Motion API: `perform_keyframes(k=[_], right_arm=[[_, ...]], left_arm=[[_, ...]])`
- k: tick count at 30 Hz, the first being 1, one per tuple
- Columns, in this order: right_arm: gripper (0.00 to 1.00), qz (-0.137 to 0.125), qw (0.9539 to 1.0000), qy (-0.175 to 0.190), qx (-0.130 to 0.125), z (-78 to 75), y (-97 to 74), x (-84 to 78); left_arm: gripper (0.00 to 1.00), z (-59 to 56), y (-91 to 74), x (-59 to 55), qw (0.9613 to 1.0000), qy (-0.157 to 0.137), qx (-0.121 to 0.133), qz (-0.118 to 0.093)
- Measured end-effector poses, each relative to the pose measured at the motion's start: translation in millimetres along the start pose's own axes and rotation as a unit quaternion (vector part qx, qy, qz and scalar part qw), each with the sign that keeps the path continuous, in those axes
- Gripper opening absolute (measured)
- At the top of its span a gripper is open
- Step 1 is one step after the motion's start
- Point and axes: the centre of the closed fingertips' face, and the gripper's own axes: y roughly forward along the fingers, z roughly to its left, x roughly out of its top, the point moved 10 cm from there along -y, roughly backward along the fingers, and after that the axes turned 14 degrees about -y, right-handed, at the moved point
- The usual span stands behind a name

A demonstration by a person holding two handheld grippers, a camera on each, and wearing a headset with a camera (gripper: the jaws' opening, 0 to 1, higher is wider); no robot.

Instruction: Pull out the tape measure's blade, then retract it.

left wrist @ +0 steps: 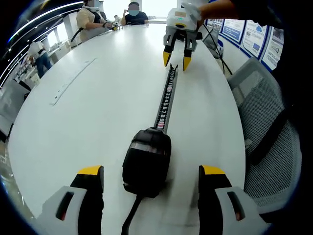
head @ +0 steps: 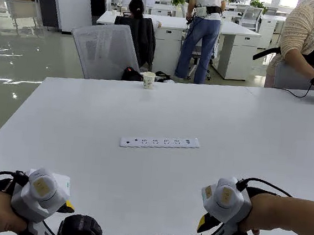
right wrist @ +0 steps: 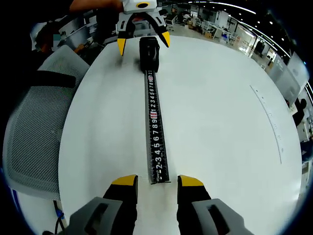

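On a white bench (head: 244, 131) in an open-plan office, a black tape measure (left wrist: 146, 161) lies near the front edge, its numbered blade (right wrist: 155, 127) stretched flat across the surface toward the person's right. The left tongs (left wrist: 150, 171) stand wide, one yellow-tipped jaw on either side of the case, neither touching it. The right tongs (right wrist: 156, 181) are set narrower and straddle the blade's free end, with a sliver of bench showing on both sides of the tip, so they grip nothing. Farther back on the bench sit a white power strip (head: 160, 142) and a paper cup (head: 148, 79), well apart from the tape measure. A grey mesh chair (head: 105, 48) stands beyond the far edge.
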Motion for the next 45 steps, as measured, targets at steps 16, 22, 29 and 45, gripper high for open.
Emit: perform_keyframes(k=[16,22,29,45], right_arm=[[0.54,-0.01,0.9977,0.066,-0.012,12.2,1.0,-6.4],[0.64,-0.048,0.9884,0.136,-0.048,21.2,-2.3,-11.7],[0.72,-0.067,0.9774,0.185,-0.078,40.1,-4.0,-23.7],[0.99,-0.11,0.945,0.255,-0.172,67.2,-22.0,-46.4]], left_arm=[[0.99,-2.9,-6.0,-7.9,0.9975,-0.062,0.004,-0.033],[0.99,1.2,-8.9,-18.7,0.9924,-0.095,0.039,-0.068],[0.99,1.1,-13.9,-37.9,0.9835,-0.142,0.058,-0.096],[0.99,-13.0,-29.2,-80.4,0.9529,-0.224,0.108,-0.173]])
